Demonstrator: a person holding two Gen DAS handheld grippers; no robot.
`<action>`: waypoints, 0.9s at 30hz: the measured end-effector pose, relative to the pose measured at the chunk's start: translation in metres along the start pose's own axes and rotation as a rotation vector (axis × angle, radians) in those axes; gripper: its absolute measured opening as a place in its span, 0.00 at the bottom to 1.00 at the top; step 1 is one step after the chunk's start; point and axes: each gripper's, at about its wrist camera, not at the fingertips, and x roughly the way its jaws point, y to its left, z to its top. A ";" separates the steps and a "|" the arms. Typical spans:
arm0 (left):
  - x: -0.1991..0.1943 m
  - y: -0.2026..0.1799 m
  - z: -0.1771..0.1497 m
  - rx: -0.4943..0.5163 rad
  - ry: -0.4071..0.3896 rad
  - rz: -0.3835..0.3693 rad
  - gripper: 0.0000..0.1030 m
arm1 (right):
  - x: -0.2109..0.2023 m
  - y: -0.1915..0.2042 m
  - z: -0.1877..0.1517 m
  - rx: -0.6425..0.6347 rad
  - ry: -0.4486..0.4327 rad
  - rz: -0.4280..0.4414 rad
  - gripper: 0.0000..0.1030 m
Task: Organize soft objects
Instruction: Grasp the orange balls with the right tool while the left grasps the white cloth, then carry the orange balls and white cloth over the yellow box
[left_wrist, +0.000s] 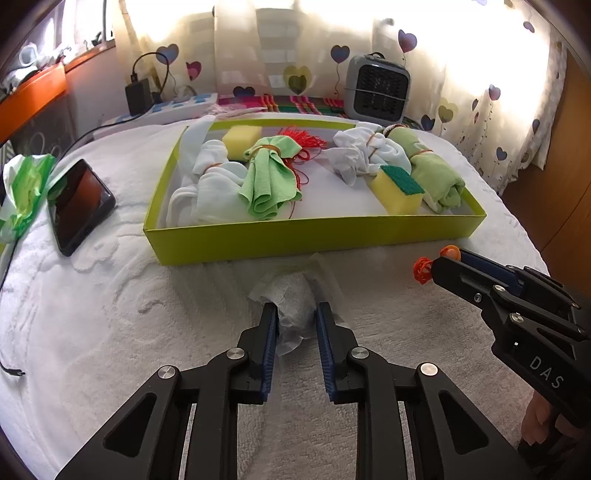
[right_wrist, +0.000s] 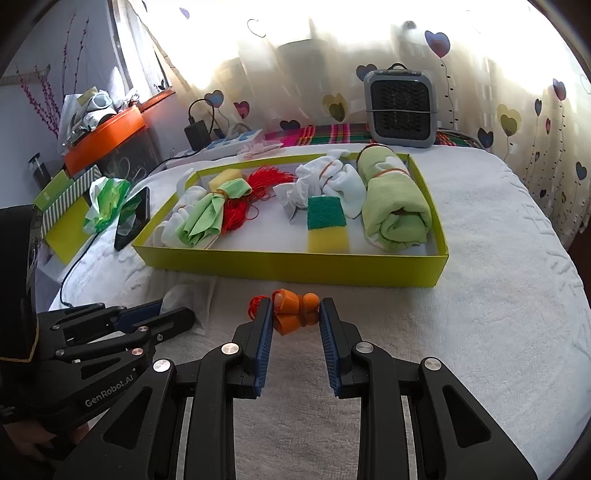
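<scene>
Left fingers (left_wrist: 297, 325): closed in on the white tissue wad (left_wrist: 291, 306); your 2 blue pads press its sides and it bulges between them.
Right fingers (right_wrist: 295, 319): clamped on the orange piece (right_wrist: 293, 314), a small rubbery cluster with a thin orange cord (right_wrist: 255, 306) looped at its left side.
Wad, feel: very light, limp, crushes at once. It will not slip, but it can tear or trail a loose corner, so your hold across the bunched middle looks right.
Orange piece, feel: light, squashy, rounded lobes that could squirt out sideways. Keep the pads across the widest part, and mind the cord, which may snag.
Where they lie: both on the white bed cover (left_wrist: 110, 295), just in front of the green box (left_wrist: 314, 236), wad left, orange piece right.
Box contents: banded white cloths (left_wrist: 218, 188), green cloths (left_wrist: 269, 181), 2 sponges, red thread (left_wrist: 303, 142).
Free space, judged: the bare floor mid-box, between the green cloth and the near sponge (left_wrist: 397, 190).
Lift: clear the near wall.
</scene>
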 end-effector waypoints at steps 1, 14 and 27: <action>-0.001 0.000 0.000 -0.002 -0.001 -0.001 0.19 | 0.000 0.000 0.000 0.000 0.001 -0.001 0.26; -0.011 0.006 -0.001 -0.015 -0.029 -0.014 0.14 | -0.003 0.004 -0.001 -0.010 0.000 -0.012 0.26; -0.023 0.013 -0.002 -0.028 -0.060 -0.031 0.14 | -0.005 0.007 -0.001 -0.016 0.001 -0.021 0.26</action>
